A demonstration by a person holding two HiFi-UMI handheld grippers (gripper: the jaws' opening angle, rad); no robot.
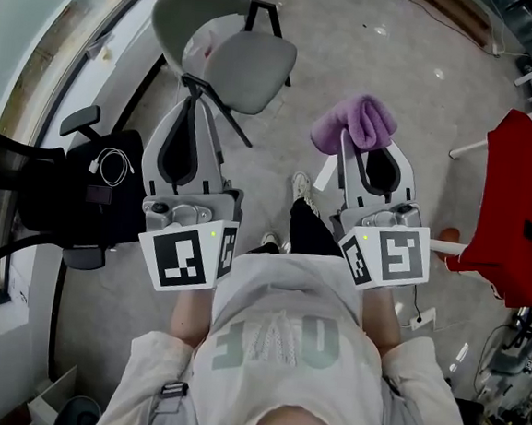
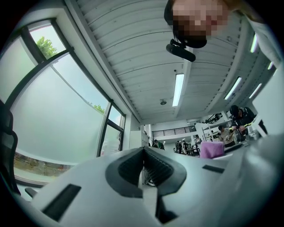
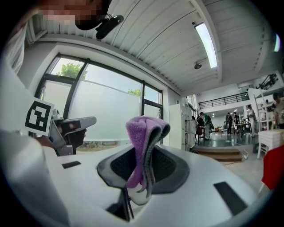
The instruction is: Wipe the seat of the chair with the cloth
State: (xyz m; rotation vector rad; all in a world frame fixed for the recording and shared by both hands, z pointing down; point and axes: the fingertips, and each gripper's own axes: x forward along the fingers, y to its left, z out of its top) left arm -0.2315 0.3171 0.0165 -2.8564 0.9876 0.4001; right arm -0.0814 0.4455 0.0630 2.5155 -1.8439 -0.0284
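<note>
Wiping is not yet begun: the right gripper (image 1: pixel 369 149) clamps the purple cloth (image 1: pixel 350 122) in the air, apart from the grey chair (image 1: pixel 250 71) seat ahead, while the left gripper (image 1: pixel 197 108) is closed, empty.

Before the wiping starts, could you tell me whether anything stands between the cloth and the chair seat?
Nothing visible does: in the head view only bare floor lies between the purple cloth, gripped in the right tongs, and the grey chair seat.

Grey concrete floor (image 1: pixel 416 81); black office chair (image 1: pixel 36 191) beside tall windows (image 3: pixel 111 113); ribbed white ceiling (image 2: pixel 133 57) with strip lights (image 2: pixel 178 88).
</note>
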